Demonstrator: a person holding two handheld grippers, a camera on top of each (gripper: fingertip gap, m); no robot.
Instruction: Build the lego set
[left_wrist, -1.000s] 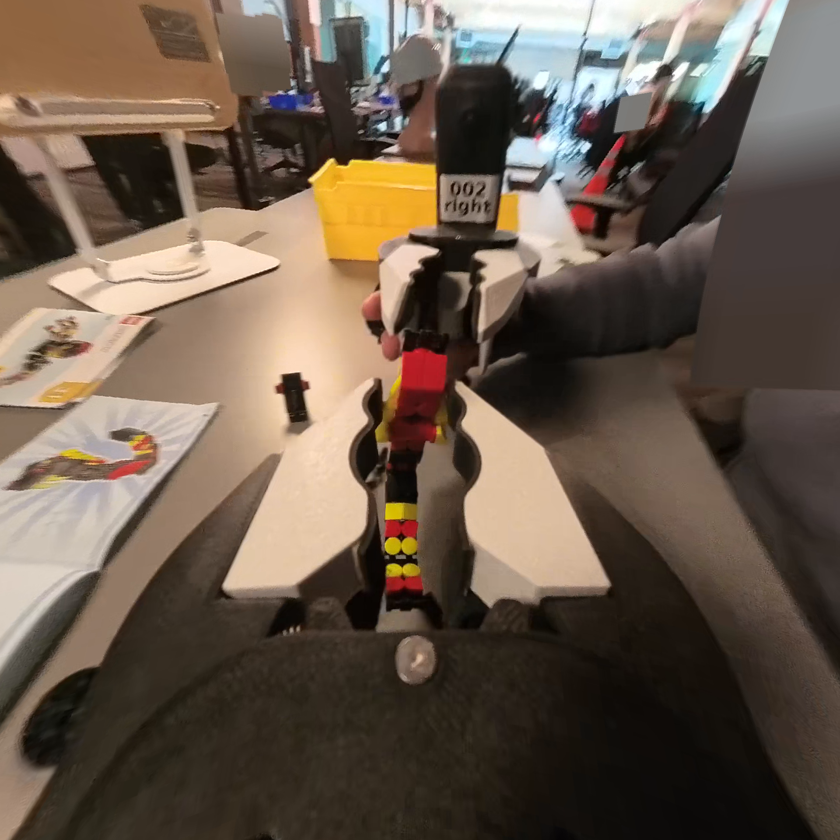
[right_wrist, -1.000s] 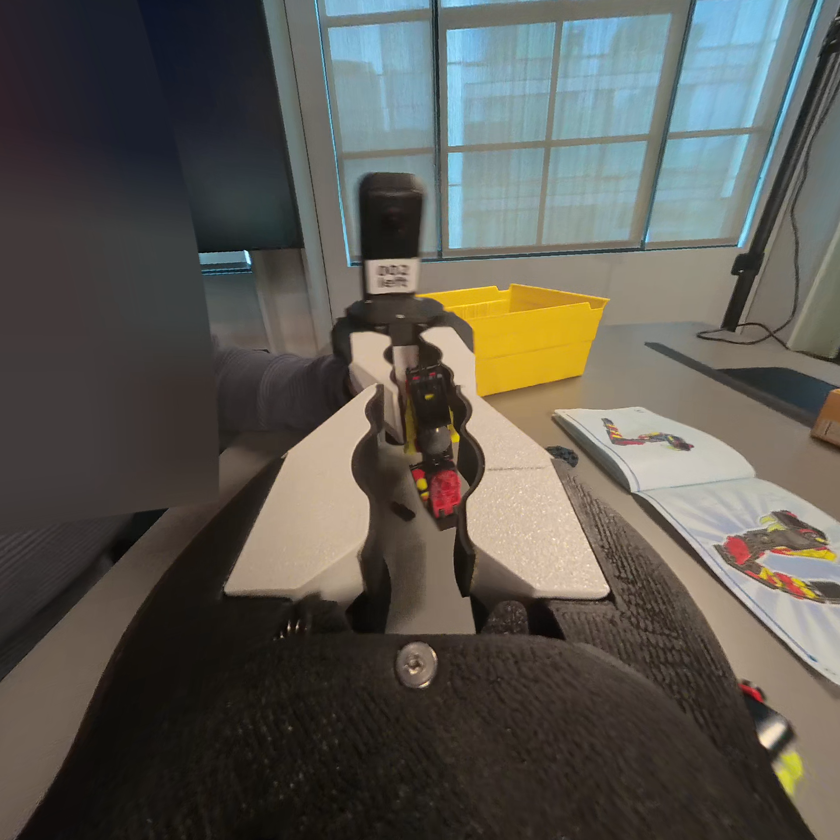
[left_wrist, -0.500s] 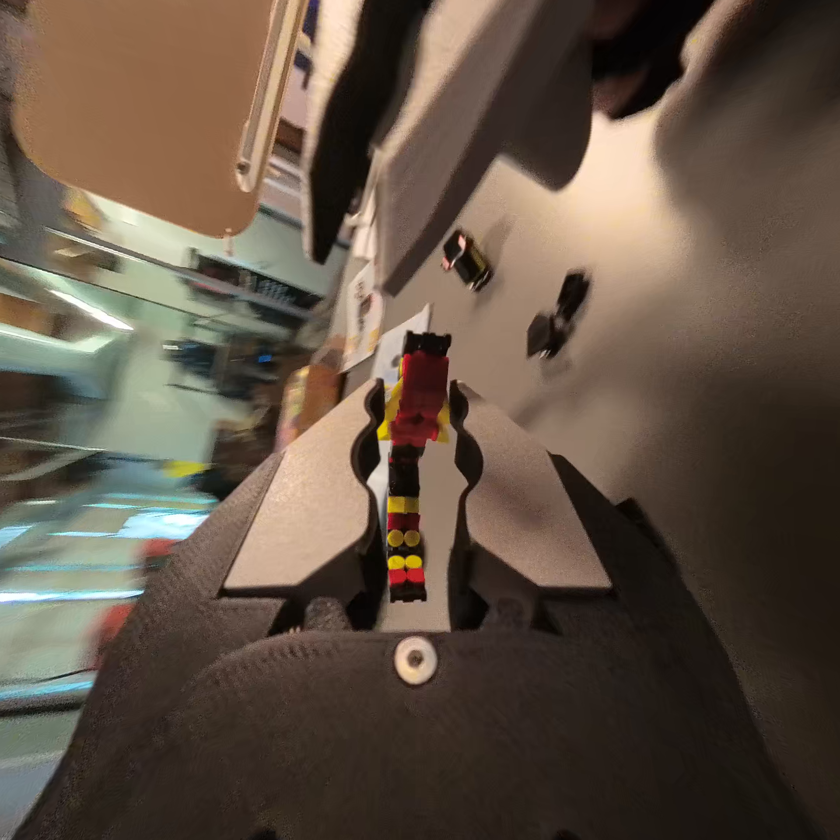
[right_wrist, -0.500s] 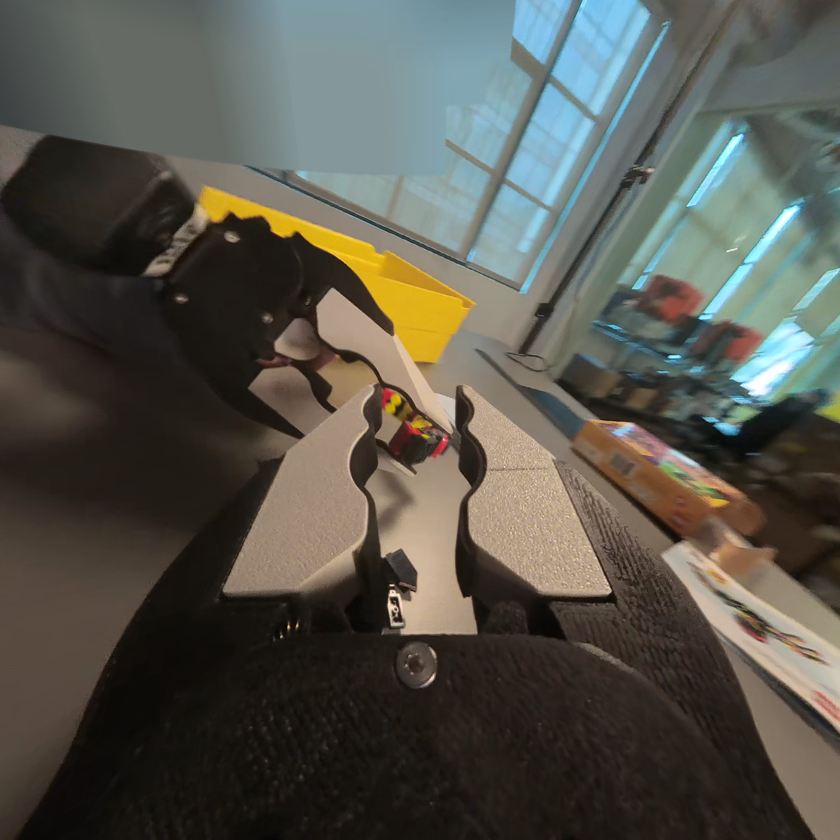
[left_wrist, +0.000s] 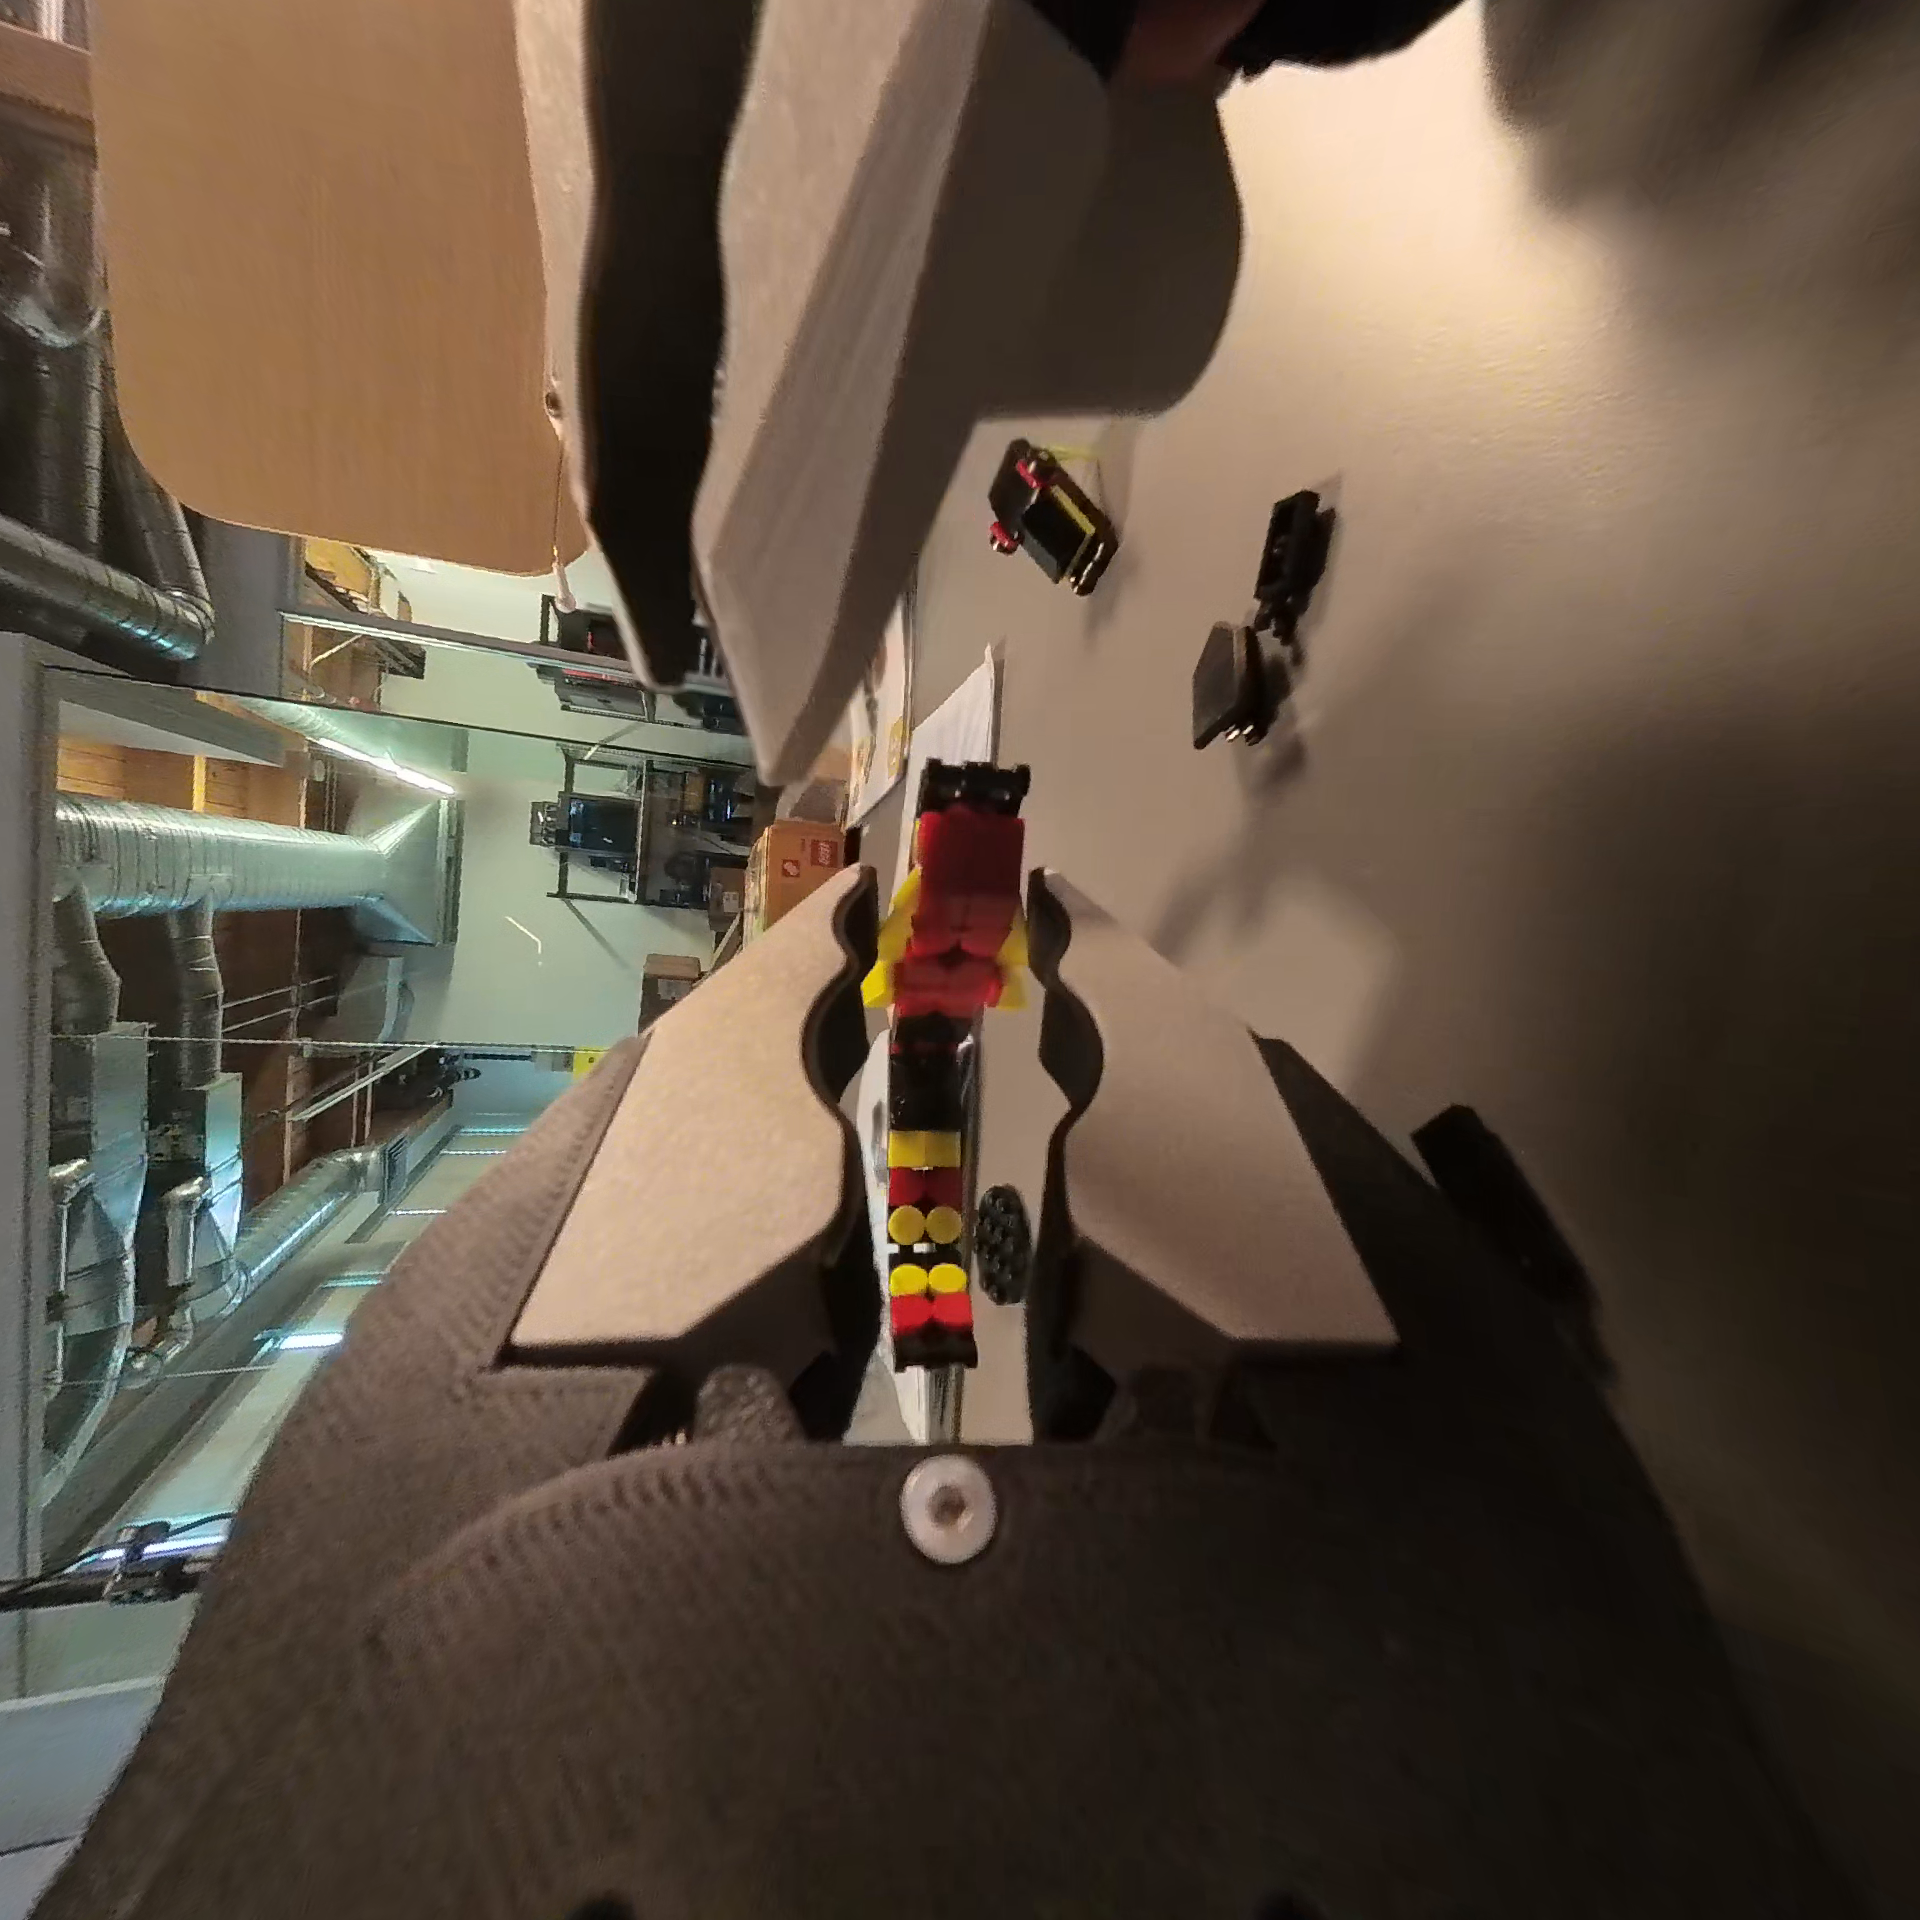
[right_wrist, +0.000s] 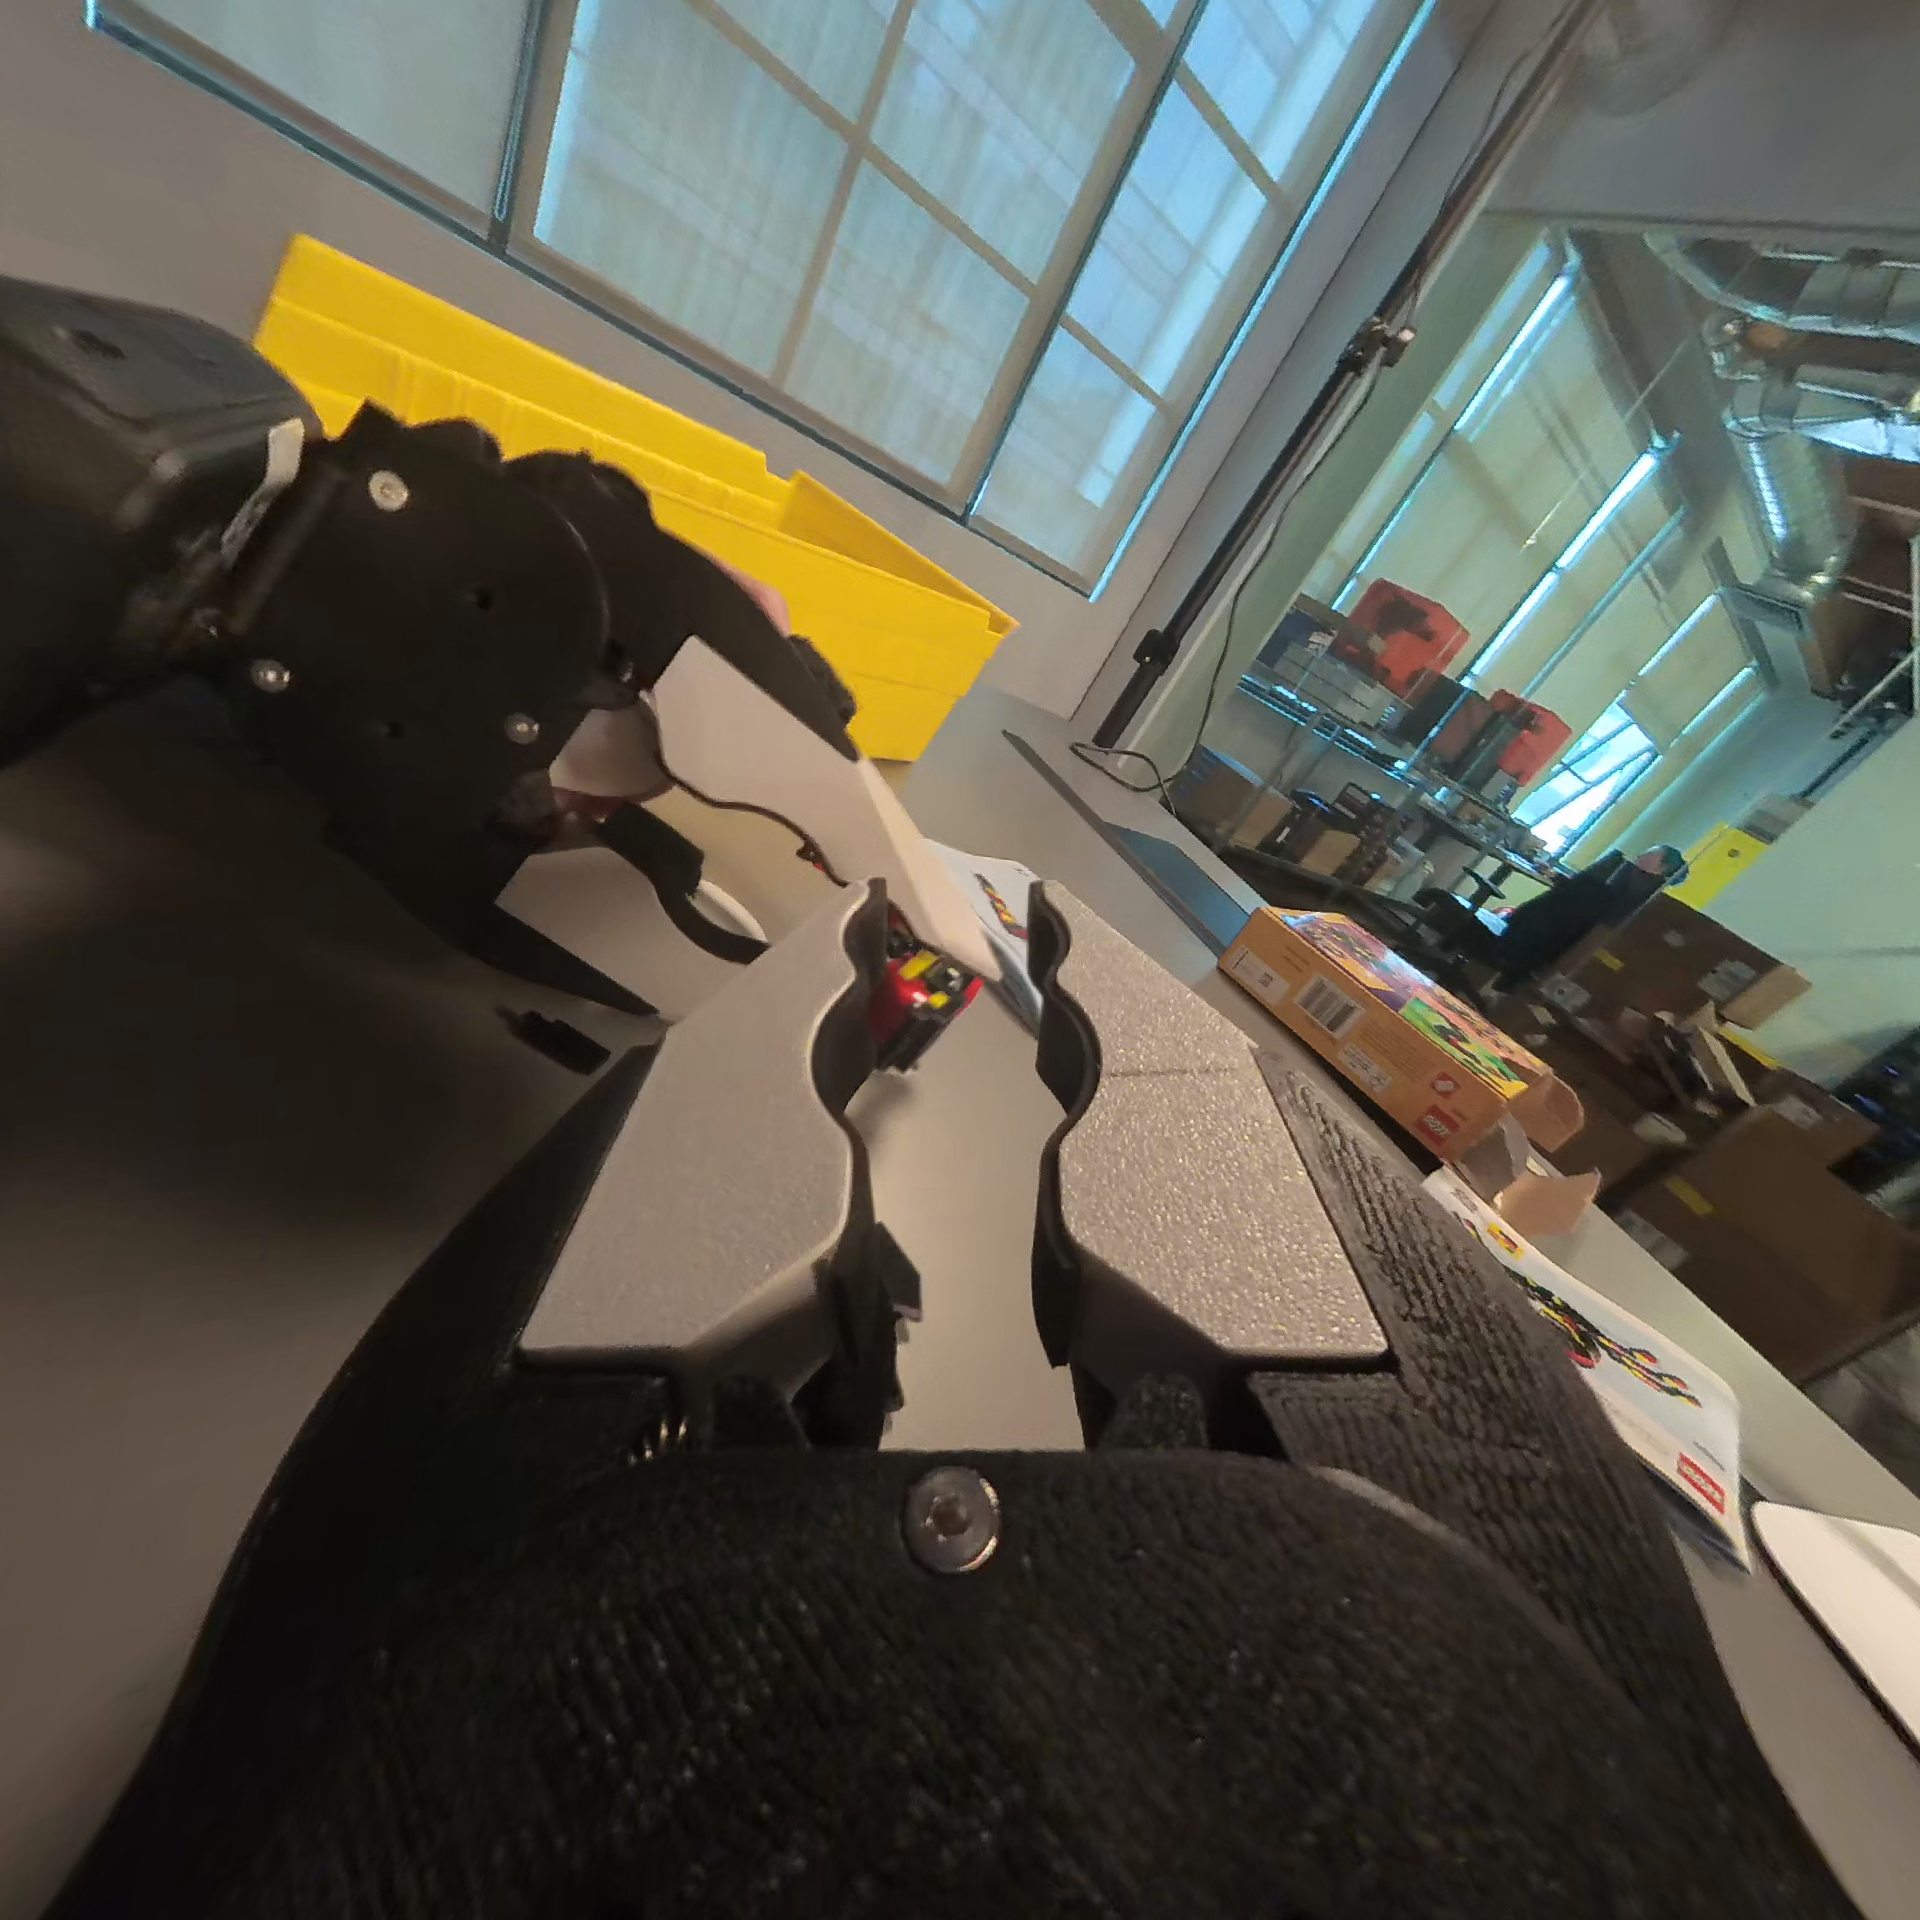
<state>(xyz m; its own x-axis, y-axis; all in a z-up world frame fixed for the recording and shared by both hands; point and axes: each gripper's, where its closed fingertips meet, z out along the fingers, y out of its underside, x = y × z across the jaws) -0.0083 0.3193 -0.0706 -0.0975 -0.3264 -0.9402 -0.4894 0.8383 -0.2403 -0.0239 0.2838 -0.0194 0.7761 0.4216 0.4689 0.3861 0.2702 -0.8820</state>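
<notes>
yellow bin (right_wrist: 582, 416), contents hidden.

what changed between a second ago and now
Both grippers rolled onto their sides and dropped low to the table. The right gripper came off the red, black and yellow lego build and now hangs open, clear of it. The left gripper stayed shut on the build.

The long red, yellow and black plastic brick model (left_wrist: 940, 1049) looks smooth and shiny. The grey table (left_wrist: 1558, 831) is smooth and matt. The orange cardboard box (right_wrist: 1371, 1023) looks glossy.
</notes>
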